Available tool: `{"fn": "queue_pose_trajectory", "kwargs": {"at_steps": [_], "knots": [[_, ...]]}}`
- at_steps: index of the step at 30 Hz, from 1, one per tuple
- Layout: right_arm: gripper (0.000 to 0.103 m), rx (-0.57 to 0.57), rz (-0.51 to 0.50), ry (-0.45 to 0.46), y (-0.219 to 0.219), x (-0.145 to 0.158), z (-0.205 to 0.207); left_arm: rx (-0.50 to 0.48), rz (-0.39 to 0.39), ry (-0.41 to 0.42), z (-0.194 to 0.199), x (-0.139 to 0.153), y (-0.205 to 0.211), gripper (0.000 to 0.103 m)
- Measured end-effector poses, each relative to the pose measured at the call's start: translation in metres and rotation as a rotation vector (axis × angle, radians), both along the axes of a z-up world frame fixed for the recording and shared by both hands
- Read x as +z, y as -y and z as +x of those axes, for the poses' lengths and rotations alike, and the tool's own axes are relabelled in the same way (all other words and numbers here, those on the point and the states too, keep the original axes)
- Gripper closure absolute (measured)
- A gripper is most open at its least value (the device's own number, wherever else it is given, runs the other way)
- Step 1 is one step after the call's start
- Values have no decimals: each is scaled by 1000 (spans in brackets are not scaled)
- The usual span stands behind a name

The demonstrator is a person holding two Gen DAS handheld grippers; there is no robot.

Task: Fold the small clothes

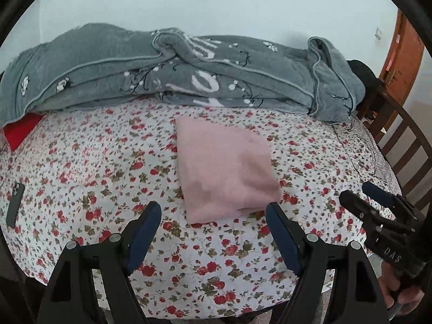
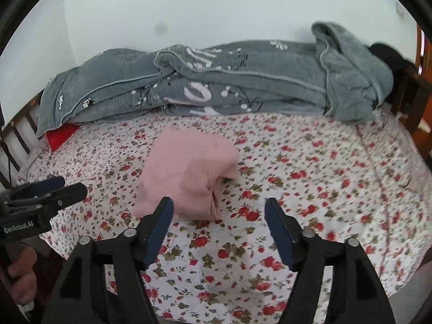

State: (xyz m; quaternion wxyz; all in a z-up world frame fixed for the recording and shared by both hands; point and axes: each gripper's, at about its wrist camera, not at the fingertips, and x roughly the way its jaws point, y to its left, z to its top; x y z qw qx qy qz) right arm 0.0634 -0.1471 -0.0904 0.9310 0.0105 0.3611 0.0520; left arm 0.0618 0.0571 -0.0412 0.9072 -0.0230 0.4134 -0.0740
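Note:
A pink garment (image 1: 224,167) lies folded into a compact rectangle on the flowered bedsheet (image 1: 108,162). It also shows in the right wrist view (image 2: 189,172), with its layered folded edges facing the camera. My left gripper (image 1: 213,210) is open and empty, just short of the garment's near edge. My right gripper (image 2: 218,205) is open and empty, near the garment's near right corner. The right gripper also shows at the right of the left wrist view (image 1: 361,191), and the left gripper at the left of the right wrist view (image 2: 67,186).
A rumpled grey blanket (image 1: 175,70) lies along the back of the bed against the wall. A red item (image 1: 21,132) peeks from under it at the left. A dark phone (image 1: 14,205) lies on the sheet at the left. A wooden bed rail (image 1: 405,145) runs along the right.

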Motion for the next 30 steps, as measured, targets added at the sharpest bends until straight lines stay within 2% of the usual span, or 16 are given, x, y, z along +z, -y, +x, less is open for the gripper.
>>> {"fn": "queue_pose_trajectory", "kwargs": {"at_steps": [8, 30], "knots": [[16, -19, -47, 31, -1, 14, -16, 8, 14, 26, -15, 14, 6, 24], [15, -12, -42, 45, 2, 21, -20, 28, 33, 30, -21, 18, 4, 24]]}}
